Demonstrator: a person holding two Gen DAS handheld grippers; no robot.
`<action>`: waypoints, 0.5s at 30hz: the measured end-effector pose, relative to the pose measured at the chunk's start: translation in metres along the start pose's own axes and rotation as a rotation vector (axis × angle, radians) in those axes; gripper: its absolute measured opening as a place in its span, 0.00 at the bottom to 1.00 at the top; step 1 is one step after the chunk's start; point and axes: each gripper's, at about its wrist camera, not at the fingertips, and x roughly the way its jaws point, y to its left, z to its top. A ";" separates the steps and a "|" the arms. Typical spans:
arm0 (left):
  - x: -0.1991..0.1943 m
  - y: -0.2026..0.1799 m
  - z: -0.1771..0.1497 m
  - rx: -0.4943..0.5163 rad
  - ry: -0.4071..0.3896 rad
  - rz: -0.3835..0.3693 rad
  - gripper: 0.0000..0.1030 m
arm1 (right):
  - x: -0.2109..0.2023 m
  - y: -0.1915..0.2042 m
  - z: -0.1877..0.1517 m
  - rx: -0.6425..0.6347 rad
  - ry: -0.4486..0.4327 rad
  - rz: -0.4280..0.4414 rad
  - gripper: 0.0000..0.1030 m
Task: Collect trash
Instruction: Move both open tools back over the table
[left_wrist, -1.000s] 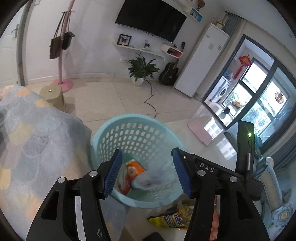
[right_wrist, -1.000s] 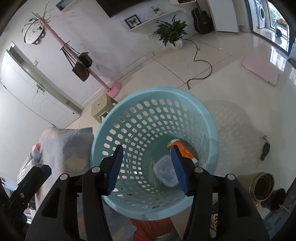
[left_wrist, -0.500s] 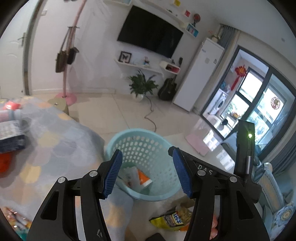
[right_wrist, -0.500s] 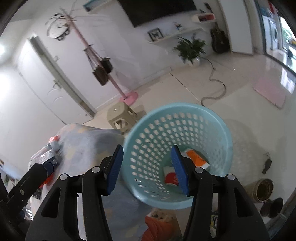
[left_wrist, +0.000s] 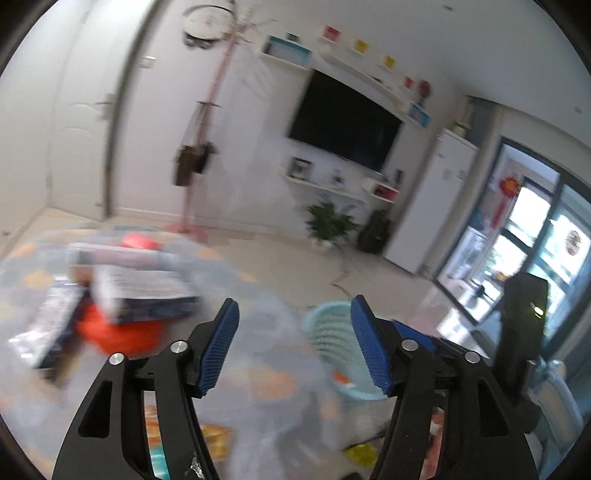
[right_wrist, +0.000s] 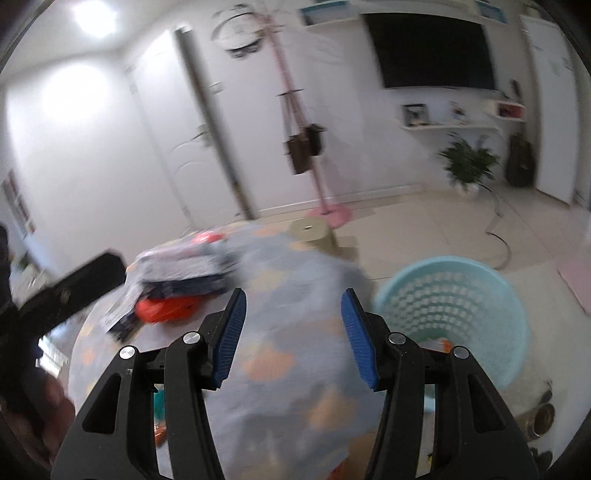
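Between my left gripper (left_wrist: 291, 347) pads nothing sits as they widen; my right gripper (right_wrist: 290, 338) gapes empty too. Beside the round table under its pastel scalloped cloth (right_wrist: 280, 354), the pale blue perforated plastic basket (right_wrist: 454, 314) already holds some trash. On that table a blurred heap of dark packets and an orange wrapper (left_wrist: 122, 299) remains, I judge. No writing is legible.

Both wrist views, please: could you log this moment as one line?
left claw: opening, empty | right claw: open, empty | basket: holds trash | table: litter remains
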 end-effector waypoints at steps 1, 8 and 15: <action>-0.007 0.007 -0.001 -0.004 -0.003 0.026 0.62 | 0.001 0.009 -0.003 -0.014 0.007 0.015 0.49; -0.055 0.084 -0.007 -0.134 -0.042 0.161 0.63 | 0.020 0.087 -0.045 -0.153 0.110 0.181 0.49; -0.065 0.147 -0.017 -0.178 0.018 0.270 0.73 | 0.039 0.139 -0.090 -0.317 0.213 0.236 0.49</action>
